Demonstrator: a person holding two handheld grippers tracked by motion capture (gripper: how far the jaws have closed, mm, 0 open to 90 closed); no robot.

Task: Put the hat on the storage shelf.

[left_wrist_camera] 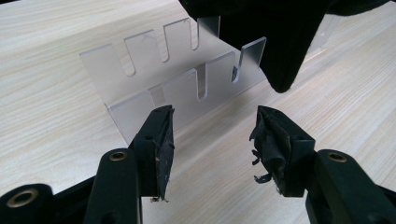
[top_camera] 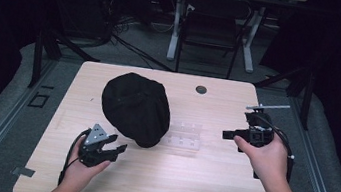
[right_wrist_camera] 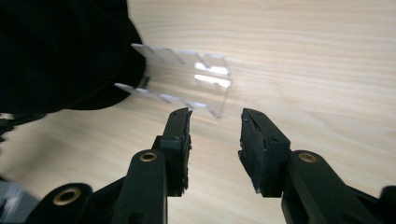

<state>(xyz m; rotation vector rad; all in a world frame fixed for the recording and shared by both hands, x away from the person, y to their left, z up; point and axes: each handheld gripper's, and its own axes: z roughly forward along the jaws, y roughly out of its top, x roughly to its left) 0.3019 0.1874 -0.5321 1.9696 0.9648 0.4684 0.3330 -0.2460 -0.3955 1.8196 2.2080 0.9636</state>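
The black cap (top_camera: 135, 107) sits draped over the clear slotted rack (top_camera: 184, 134), so both the left gripper (top_camera: 118, 148) and the right gripper (top_camera: 228, 134) hang released, empty, nearby.

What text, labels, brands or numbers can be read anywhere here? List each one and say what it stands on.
None: no readable word, label, brand or number shows.
Black cap: plain dark fabric, no legible mark.
Clear slotted rack: bare plastic, no print.
Left claw and right claw: black jaws, no lettering.
Wooden table: bare grain, no label.
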